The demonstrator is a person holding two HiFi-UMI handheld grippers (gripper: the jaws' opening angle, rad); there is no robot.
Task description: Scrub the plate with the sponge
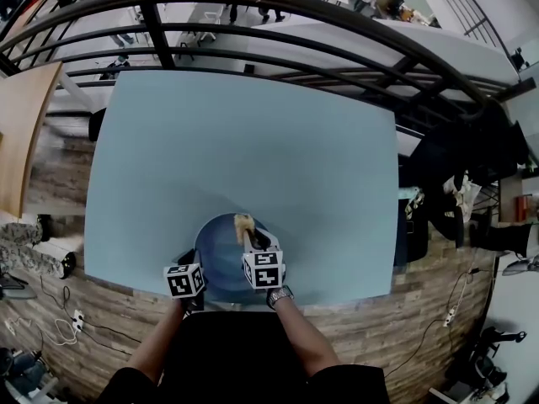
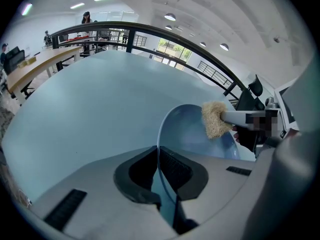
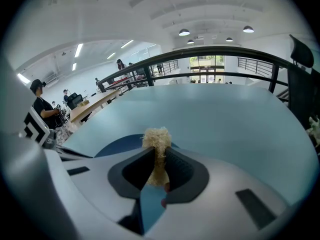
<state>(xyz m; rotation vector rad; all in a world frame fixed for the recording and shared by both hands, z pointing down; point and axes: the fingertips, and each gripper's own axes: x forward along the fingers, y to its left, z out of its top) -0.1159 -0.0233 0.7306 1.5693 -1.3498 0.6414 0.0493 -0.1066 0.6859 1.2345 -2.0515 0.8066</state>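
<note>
Rim of plate [image 2: 187, 129] sits clamped in left hand-held gripper [image 2: 159, 159], sponge [image 3: 156, 139] pinched in right hand-held gripper [image 3: 159, 161]; hard scrubbing could lever plate from that thin hold.

Bright, even indoor light fills all three views. It comes from round ceiling lamps [image 3: 184, 32] and strip lights [image 3: 78, 49] overhead, with some daylight through far windows [image 2: 172, 48]. The pale blue tabletop [image 1: 244, 141] is lit flatly, without glare, and shadows on it are soft and faint. Wide-angle distortion bends the railing [image 1: 253, 7] into an arc, and both tool views darken to black at the corners. The left tool [image 2: 159, 156] and right tool [image 3: 159, 154] loom large and slightly soft in the foreground. The sponge [image 2: 215, 119] shows crisp fibres, and the plate [image 2: 172, 129] has a dull sheen.
</note>
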